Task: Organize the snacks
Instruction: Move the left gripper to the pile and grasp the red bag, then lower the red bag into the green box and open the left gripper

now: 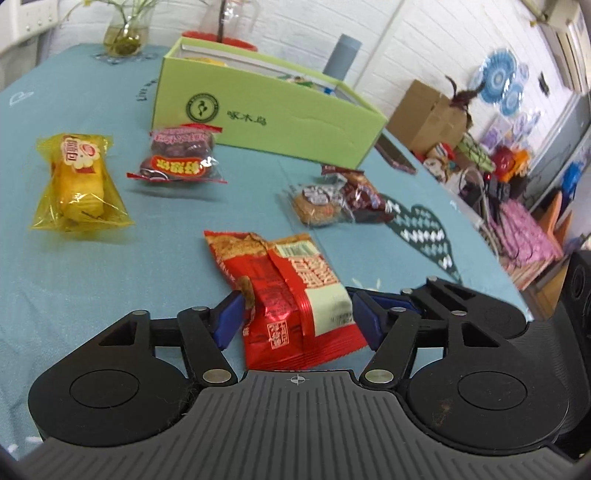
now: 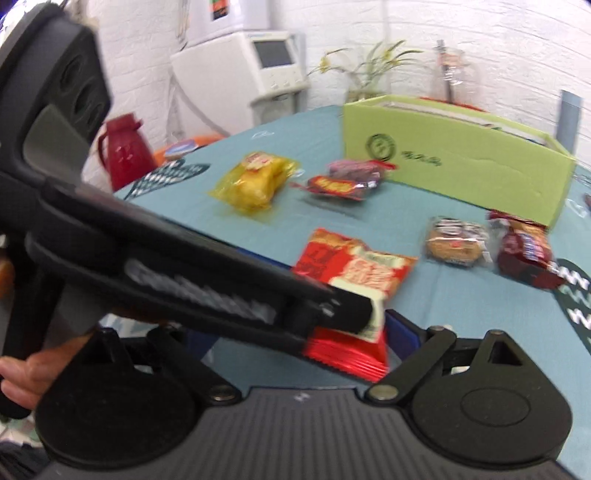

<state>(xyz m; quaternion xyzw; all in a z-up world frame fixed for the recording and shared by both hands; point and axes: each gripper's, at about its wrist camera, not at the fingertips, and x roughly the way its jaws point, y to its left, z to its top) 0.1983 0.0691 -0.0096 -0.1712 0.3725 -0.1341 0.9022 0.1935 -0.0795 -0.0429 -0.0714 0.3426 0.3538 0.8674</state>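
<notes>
**Red snack packet caught between our left gripper's blue pads**

Left wrist view: our left gripper [image 1: 297,314] straddles a crinkled red foil snack packet [image 1: 286,295] lying on the teal tablecloth [image 1: 177,236]. Both blue pads [image 1: 231,319] sit against the packet's sides, so we read the left tool as clamped on it. Beyond lie a yellow cellophane-wrapped cake [image 1: 79,182], a clear packet of dark red dates [image 1: 181,155], a round biscuit in clear wrap [image 1: 317,205] and, touching it, a dark maroon foil packet [image 1: 364,194]. An open lime-green cardboard box [image 1: 266,114] stands behind them, with a glass vase of green stems [image 1: 123,35] farther back.

Right wrist view: the left tool's black body crosses the picture diagonally, a bare hand [image 2: 22,376] gripping its handle, and hides one finger of our right gripper [image 2: 295,354]. The visible blue pad [image 2: 404,338] stands clear of the red packet [image 2: 356,269], with nothing held; we read the right tool as released. The same snacks lie ahead, near the green box [image 2: 458,166]. A dark red thermos jug [image 2: 123,151] stands beyond the table's edge.
</notes>
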